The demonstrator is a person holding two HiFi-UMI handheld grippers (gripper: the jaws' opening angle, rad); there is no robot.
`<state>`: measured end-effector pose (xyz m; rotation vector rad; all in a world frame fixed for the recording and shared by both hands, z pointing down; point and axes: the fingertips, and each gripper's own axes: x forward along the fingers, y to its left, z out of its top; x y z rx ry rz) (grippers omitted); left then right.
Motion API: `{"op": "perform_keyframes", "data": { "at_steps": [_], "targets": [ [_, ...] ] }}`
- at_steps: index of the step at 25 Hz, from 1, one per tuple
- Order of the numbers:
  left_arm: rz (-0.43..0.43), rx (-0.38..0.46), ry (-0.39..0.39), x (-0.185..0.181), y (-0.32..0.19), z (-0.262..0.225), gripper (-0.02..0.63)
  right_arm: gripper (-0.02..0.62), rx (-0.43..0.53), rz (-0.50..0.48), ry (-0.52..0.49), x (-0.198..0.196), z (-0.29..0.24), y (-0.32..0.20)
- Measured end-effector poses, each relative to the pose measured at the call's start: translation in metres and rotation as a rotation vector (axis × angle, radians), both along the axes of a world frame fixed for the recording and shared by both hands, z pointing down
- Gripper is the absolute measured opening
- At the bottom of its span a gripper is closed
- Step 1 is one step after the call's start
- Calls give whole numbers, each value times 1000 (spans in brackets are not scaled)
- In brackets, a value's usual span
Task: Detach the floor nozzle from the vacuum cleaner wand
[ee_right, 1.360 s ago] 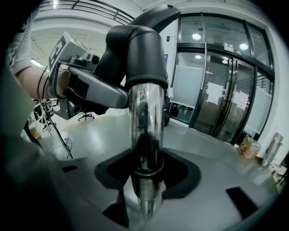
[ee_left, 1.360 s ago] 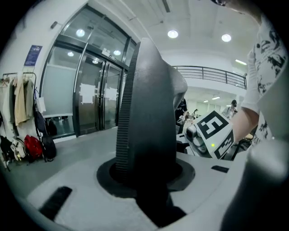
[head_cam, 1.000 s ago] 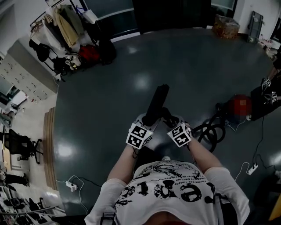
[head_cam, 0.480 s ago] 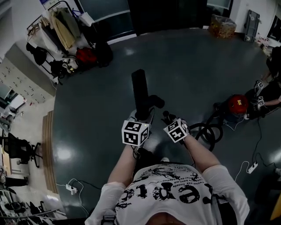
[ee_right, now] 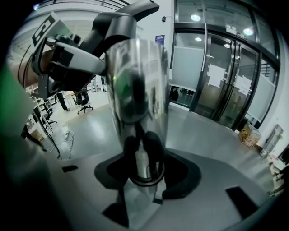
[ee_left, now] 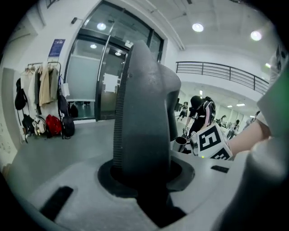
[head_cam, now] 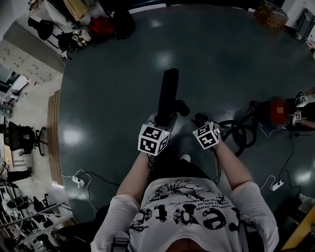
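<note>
The floor nozzle (head_cam: 168, 93) is a long dark bar held above the grey floor (head_cam: 113, 88), in front of the person's chest. Its long axis runs away from the person, the far end pointing up the head view, and a short black neck (head_cam: 181, 106) juts off to its right. In the left gripper view it stands upright and fills the middle, a ribbed strip running down its left edge.

The left gripper (head_cam: 161, 122) has its jaws closed narrowly on the near end of the nozzle. The right gripper (head_cam: 201, 119), just to the right, has its jaws set wide and clamped round the shiny metal wand (ee_right: 140, 90). In the left gripper view an open tube end (ee_left: 180, 143) shows just beside the nozzle. Whether the wand touches the neck cannot be told, as the right gripper view's wand hides that spot.

To the right lie a coiled black hose (head_cam: 240, 132) and a red canister vacuum (head_cam: 266, 112), partly under a mosaic patch. A second person (head_cam: 305, 106) is cut off by the right edge.

A basket (head_cam: 271, 14) sits at the top right, its contents too small to make out. A clothes rack (head_cam: 74, 19) with a red bag is cut off at the top left.
</note>
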<state>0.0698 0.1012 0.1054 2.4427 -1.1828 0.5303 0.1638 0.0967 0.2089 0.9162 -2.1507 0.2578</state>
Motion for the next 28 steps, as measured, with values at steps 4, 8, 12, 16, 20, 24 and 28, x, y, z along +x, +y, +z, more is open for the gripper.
{"op": "perform_keyframes", "data": {
  "at_steps": [4,8,12,16,20,24,28],
  "targets": [
    [19,-118,113,-26,-16,55,112,183,-49,25,53,-14,47,-25],
    [21,-175,128,-56,-43,115,114,183,-93,27,95,-32,92,-54],
    [24,-235,102,-87,-87,183,114,183,-121,42,133,-50,147,-103],
    [35,-316,125,-121,-121,242,114,183,-127,44,202,-77,202,-140],
    [5,-386,154,-144,-148,320,114,182,-122,74,279,-87,272,-168],
    [-61,-449,275,-147,-178,401,114,181,-105,97,319,-88,338,-193],
    [-114,-476,345,-159,-196,482,114,181,-92,8,328,-122,404,-199]
  ]
}}
